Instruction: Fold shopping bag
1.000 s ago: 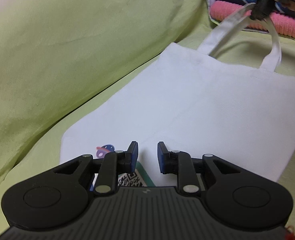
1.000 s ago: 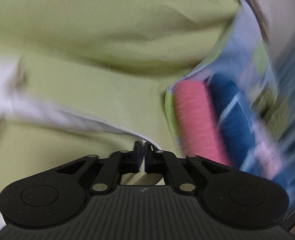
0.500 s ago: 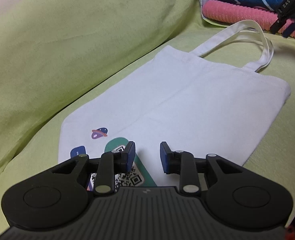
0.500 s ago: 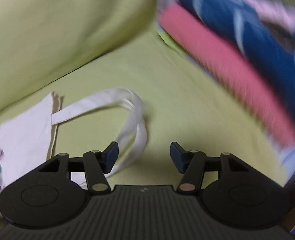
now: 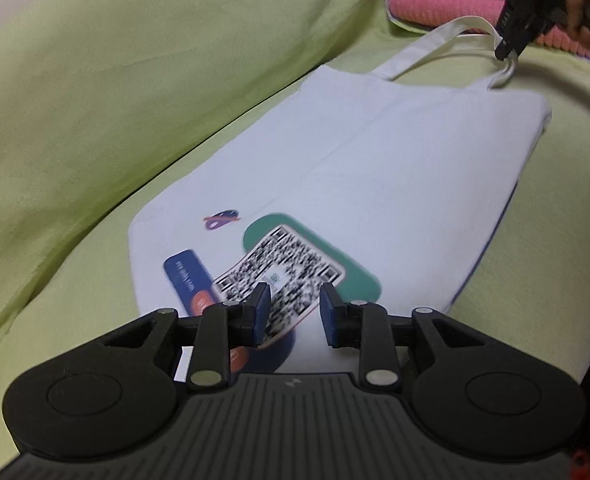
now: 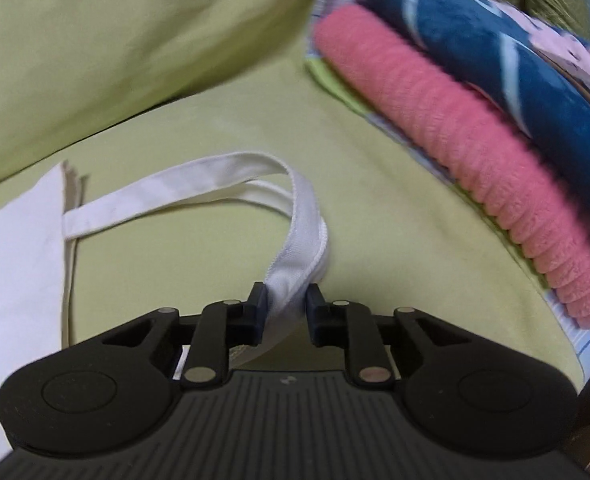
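A white cloth shopping bag with printed graphics (image 5: 375, 168) lies flat on a yellow-green sheet-covered surface (image 5: 535, 248), its printed end near and its two white fabric handles (image 6: 199, 184) at the far end. A large yellow-green cushion (image 5: 115, 80) rises along the bag's left side. Beyond the handles, at the far right, a pink ribbed towel (image 6: 475, 152) sits under a folded blue blanket (image 6: 515, 52). The left gripper (image 5: 295, 304) hovers over the printed end. The handles pass between the fingers of the right gripper (image 6: 285, 304).
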{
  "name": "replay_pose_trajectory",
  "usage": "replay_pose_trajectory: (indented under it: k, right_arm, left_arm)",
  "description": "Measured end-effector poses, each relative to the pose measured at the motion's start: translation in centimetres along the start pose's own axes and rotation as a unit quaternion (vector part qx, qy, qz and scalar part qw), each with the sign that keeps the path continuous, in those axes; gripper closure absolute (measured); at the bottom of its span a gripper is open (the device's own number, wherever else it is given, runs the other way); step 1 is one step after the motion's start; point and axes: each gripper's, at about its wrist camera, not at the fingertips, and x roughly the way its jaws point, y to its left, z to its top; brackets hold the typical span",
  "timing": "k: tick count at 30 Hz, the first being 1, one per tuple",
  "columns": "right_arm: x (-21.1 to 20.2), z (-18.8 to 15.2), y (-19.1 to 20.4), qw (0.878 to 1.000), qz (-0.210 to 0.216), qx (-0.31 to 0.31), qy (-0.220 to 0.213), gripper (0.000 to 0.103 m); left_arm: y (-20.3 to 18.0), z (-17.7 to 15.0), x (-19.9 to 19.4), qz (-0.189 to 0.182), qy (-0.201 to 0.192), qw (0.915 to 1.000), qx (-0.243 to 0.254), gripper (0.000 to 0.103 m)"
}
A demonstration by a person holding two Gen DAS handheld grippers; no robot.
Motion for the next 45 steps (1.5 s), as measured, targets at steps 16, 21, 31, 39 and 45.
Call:
replay_pose_trajectory:
  k: [16,21,31,39,45]
  right_arm:
    - [-9.3,-11.6,14.3,0.939,0.162,-0.281,-0.112,0.091]
    - [-7.6,-12.6,12.7,0.958,0.120,-0.249,-0.080,0.093]
    - [-3.9,-5.8,19.0,0.927,0.190,-0.322,-0.031,0.095]
    - [5.8,2.6,25.7,0.931,0.155,-0.326,-0.060,0.095]
    - [7.3,4.8,22.7,0.958,0.130,-0.249,-0.051,0.100]
  left_arm:
    - [0.5,-2.5,-1.7,0.015,-0.007,0.9998,-0.015,0.071]
    - [4.6,-3.3,-1.4,0.041,0.014,0.9987,-0.029,0.071]
    - [10.2,1.8,7.1,-0.002,0.016,0.9997,0.017,0.075]
    - [15.6,6.5,16.9,0.045,0.021,0.9986,-0.020,0.076]
    - [16.9,5.5,16.9,0.095,0.042,0.9939,-0.038,0.076]
